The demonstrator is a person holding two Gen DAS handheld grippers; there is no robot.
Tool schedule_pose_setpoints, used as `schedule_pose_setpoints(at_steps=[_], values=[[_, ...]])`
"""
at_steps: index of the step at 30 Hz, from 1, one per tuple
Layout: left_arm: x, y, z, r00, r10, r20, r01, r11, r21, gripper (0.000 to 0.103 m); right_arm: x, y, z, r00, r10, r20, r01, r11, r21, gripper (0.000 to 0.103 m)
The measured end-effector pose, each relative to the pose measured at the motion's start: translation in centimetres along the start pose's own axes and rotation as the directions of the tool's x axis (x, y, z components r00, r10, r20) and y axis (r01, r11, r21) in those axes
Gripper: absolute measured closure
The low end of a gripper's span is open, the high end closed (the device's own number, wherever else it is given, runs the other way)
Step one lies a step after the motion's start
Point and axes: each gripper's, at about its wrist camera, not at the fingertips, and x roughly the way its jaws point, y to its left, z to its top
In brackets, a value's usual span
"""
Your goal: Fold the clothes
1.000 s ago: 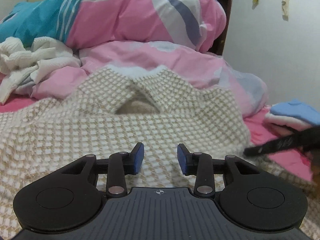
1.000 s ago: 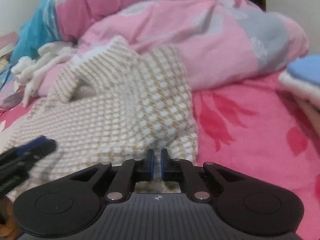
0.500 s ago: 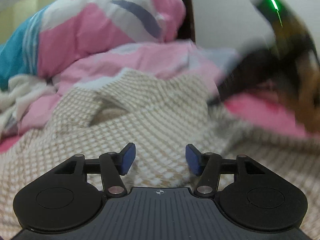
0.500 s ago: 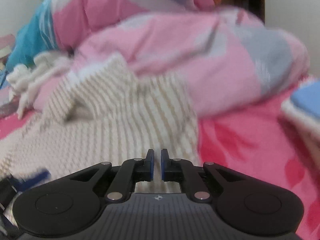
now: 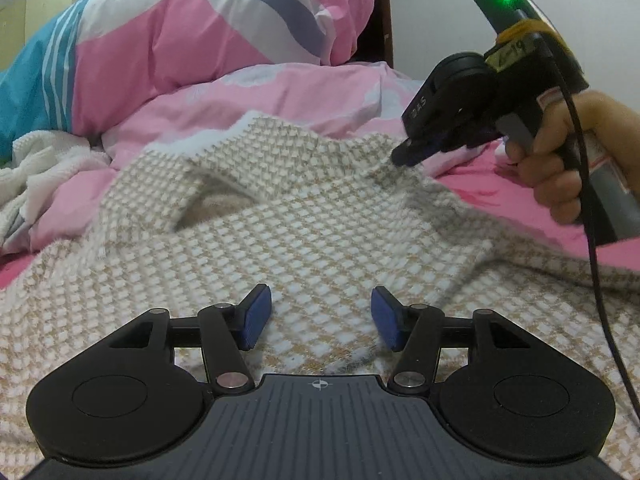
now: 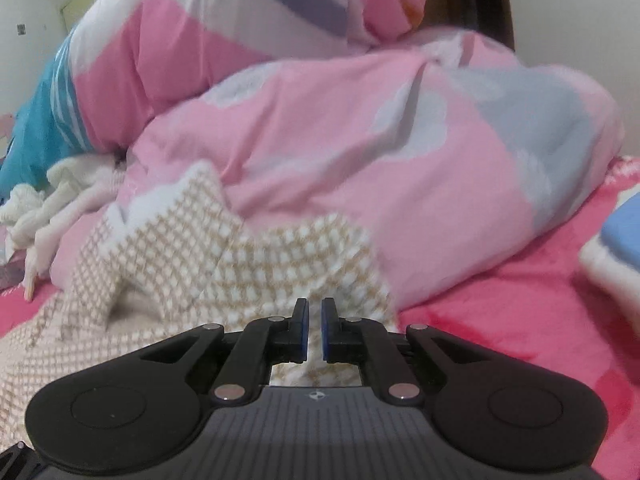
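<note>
While the left gripper [image 5: 321,317] hovers half open and empty over the checked sweater [image 5: 304,240], the right gripper [image 5: 404,155] pinches that sweater's lifted far corner.

A beige-and-white checked knit sweater [image 5: 320,224] lies spread on the pink bed, neckline open, its right shoulder edge lifted and folded inward, collar against the quilt.

A bed with a bright pink sheet [image 6: 500,320]. On it: a beige-and-white checked sweater [image 5: 304,248] at centre, a pink quilt [image 6: 400,168] at twelve o'clock, folded clothes [image 6: 616,248] at three o'clock.
</note>
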Motion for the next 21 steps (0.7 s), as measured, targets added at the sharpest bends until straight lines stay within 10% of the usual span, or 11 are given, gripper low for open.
schedule_pose_setpoints(at_steps=[8, 14, 21], values=[[0.1, 0.2, -0.1, 1.0, -0.006, -0.001, 0.006, 1.0, -0.011, 0.047, 5.3, -1.3, 1.1, 1.0, -0.014, -0.003, 0.014, 0.997, 0.075, 0.101], [0.2, 0.3, -0.1, 1.0, -0.009, -0.004, 0.009, 1.0, -0.02, 0.047, 1.1, -4.2, 1.9, 0.997, 0.044, 0.064, -0.057, 0.976, 0.211, 0.097], [0.2, 0.7, -0.1, 1.0, 0.001, -0.001, -0.001, 0.999, -0.049, 0.047, 2.5, -4.0, 1.4, 0.993, 0.103, -0.053, -0.09, 0.976, 0.196, 0.097]])
